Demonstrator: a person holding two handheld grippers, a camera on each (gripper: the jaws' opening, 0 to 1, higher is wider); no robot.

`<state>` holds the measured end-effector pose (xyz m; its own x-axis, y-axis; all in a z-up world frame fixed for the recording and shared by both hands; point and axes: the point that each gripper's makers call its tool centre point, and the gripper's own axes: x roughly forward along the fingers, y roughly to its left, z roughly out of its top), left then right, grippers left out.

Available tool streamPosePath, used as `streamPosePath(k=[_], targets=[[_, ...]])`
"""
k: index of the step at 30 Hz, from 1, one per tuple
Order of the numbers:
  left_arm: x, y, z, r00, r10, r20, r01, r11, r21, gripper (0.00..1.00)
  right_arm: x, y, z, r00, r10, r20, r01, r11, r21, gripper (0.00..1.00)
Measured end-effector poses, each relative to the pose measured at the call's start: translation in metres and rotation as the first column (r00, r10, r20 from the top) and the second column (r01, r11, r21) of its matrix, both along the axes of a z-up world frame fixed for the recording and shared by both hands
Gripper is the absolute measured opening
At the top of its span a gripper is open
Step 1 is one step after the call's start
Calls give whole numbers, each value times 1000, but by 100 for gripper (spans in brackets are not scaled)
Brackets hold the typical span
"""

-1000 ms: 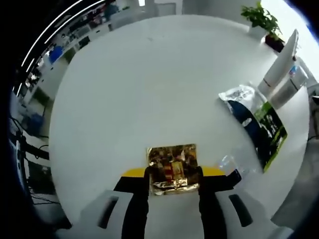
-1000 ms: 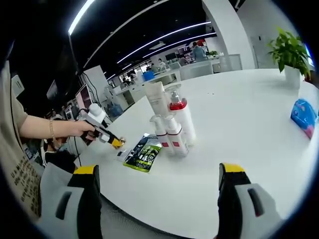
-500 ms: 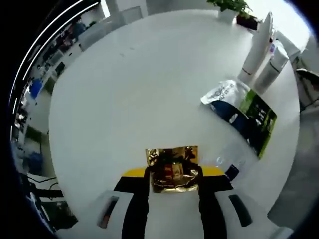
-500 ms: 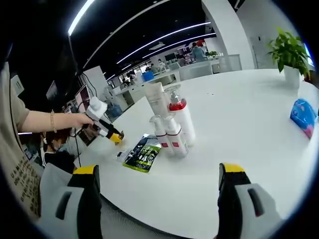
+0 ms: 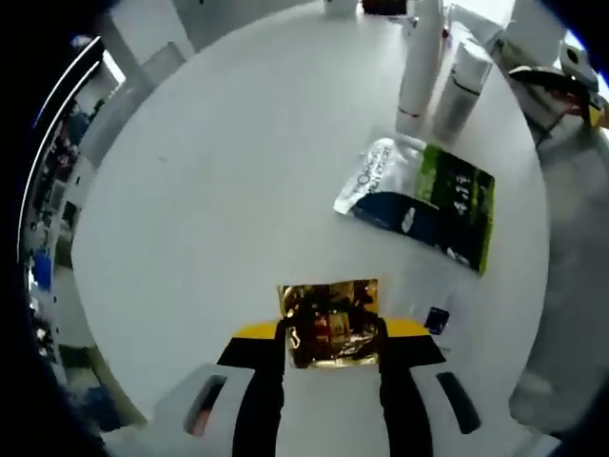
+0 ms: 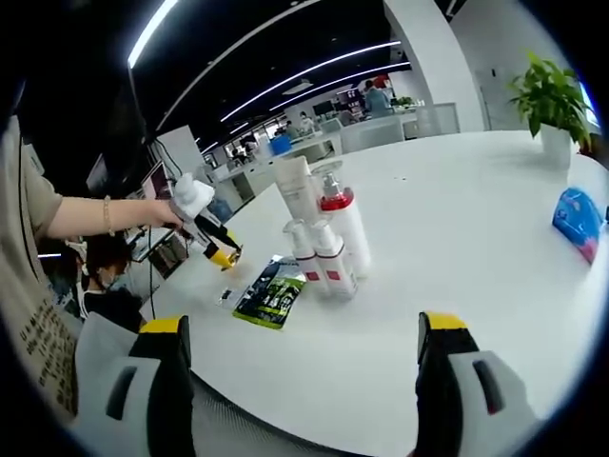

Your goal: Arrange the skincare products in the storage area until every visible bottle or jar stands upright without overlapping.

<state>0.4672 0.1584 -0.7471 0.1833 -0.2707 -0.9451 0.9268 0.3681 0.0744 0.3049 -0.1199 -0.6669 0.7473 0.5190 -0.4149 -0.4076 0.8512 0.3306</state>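
My left gripper (image 5: 328,328) is shut on a small gold foil sachet (image 5: 329,322), held above the white table (image 5: 238,190). A green and dark blue sachet pack (image 5: 423,195) lies flat ahead to the right, with two white bottles (image 5: 419,57) upright behind it. In the right gripper view, a tall white tube (image 6: 297,188), a red-collared pump bottle (image 6: 344,227) and two small bottles (image 6: 322,259) stand upright in a cluster. The same sachet pack (image 6: 271,291) lies left of them. A hand holds the left gripper (image 6: 217,249) over the table's left edge. My right gripper (image 6: 304,381) is open and holds nothing.
A small clear packet with a blue mark (image 5: 435,319) lies near the left gripper. A blue pack (image 6: 576,219) and a potted plant (image 6: 552,95) sit at the table's far right. The table edge (image 6: 314,424) runs just ahead of the right jaws.
The left gripper has swung toward the bottles with the gold sachet still in it, and it sits slightly higher in the right gripper view. The right gripper has not moved.
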Motion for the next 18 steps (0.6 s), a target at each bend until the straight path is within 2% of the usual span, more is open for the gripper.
streamPosePath(k=[5,7,10,15,18], targets=[[4,-13,1,998,-69,-14,69,998,3,35,0,-1,0,1000,-8,-2,8,1000,1,99],[2,-18,-1,992,-125,-24,125,992,11,35,1,-2,-1,1000,-10,-3,10,1000,2,99],[1,-24,-3,987,-158,-30,159,987,11,35,1,-3,-1,1000,-13,-5,13,1000,1,99],[4,-24,-15,968,-248,-45,251,965,71,35,1,-5,-3,1000,-18,-8,18,1000,0,99],[5,-27,-17,962,-267,-60,271,960,74,35,1,-6,-3,1000,-21,-10,21,1000,2,99]])
